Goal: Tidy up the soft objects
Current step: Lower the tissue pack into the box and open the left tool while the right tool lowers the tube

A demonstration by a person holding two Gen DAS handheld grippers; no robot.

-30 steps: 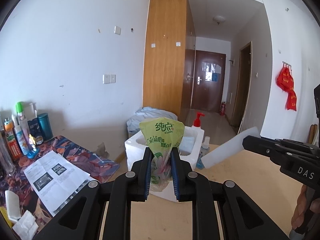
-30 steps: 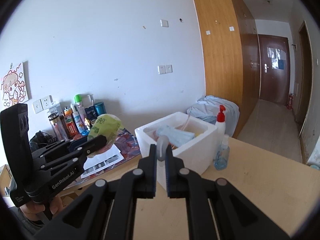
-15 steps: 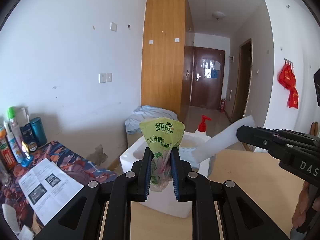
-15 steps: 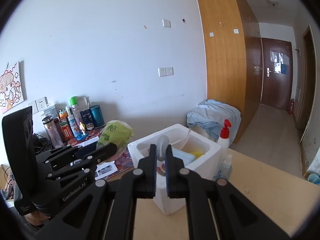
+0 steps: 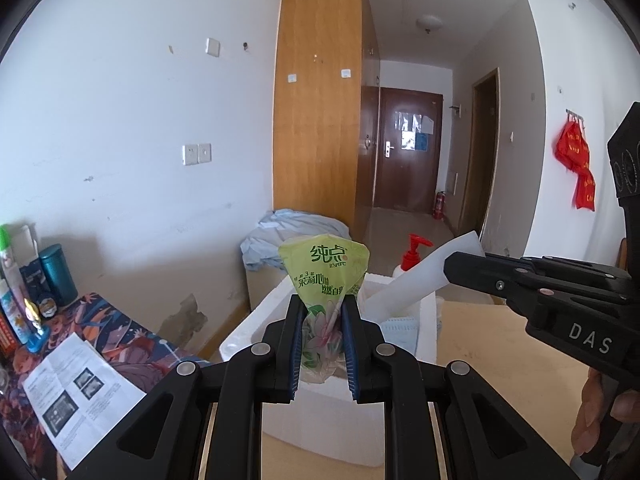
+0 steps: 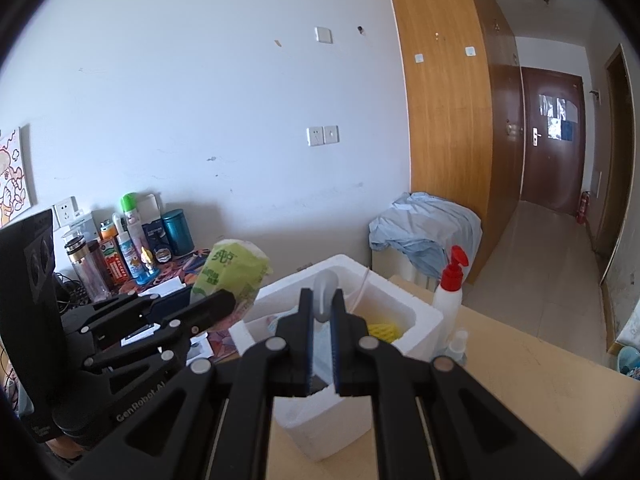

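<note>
My left tongs [image 5: 322, 312] pinch the green tissue pack [image 5: 325, 268]; right tongs [image 6: 321, 308] clamp a white strip [image 6: 325, 292], both above the foam box [image 6: 416, 312].

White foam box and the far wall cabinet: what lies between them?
A crumpled pale blue cloth heaped on a low stand, behind the foam box and before the wooden cabinet; both wrist views show it.

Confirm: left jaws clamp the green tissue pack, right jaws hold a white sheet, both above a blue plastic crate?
Not quite. The container is a white foam box, not a blue plastic crate; the right wrist view shows it clearly. The rest stands: the left gripper clamps the green tissue pack and the right gripper holds the white sheet.
</note>
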